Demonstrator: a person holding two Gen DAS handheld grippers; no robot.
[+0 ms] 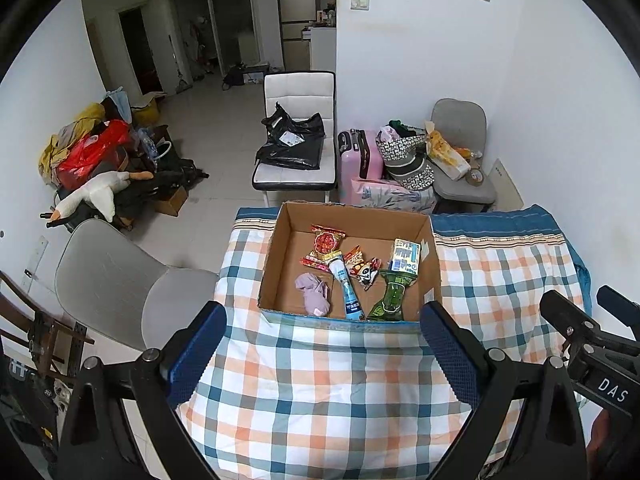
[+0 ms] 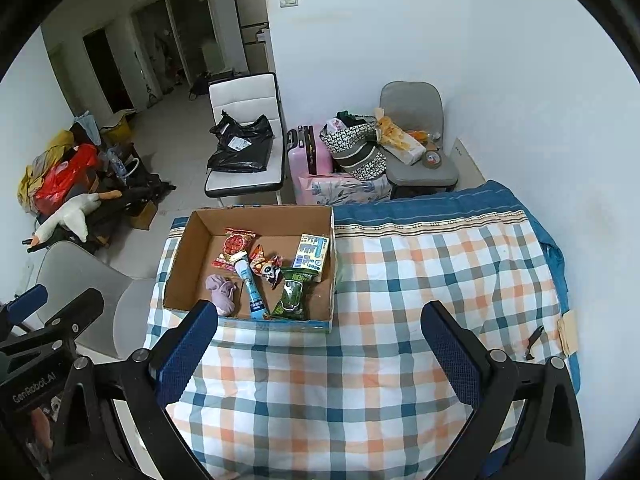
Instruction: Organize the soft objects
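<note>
The left gripper (image 1: 323, 344) and right gripper (image 2: 319, 340) both hover with fingers spread wide, empty, above the plaid counter (image 2: 400, 280). The cardboard box (image 1: 434, 248) holds, left to right: lilac cloth (image 1: 314, 297), red packet (image 1: 328, 242), blue tube (image 1: 346, 284), panda wrapper (image 1: 365, 270), green packet (image 1: 390, 298), small carton (image 1: 406, 256).

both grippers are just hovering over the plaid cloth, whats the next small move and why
Probably ease the left gripper forward and down toward the lilac cloth bundle in the cardboard box. Both grippers are open and empty, and that bundle looks the softest item, near the box's front-left.
</note>
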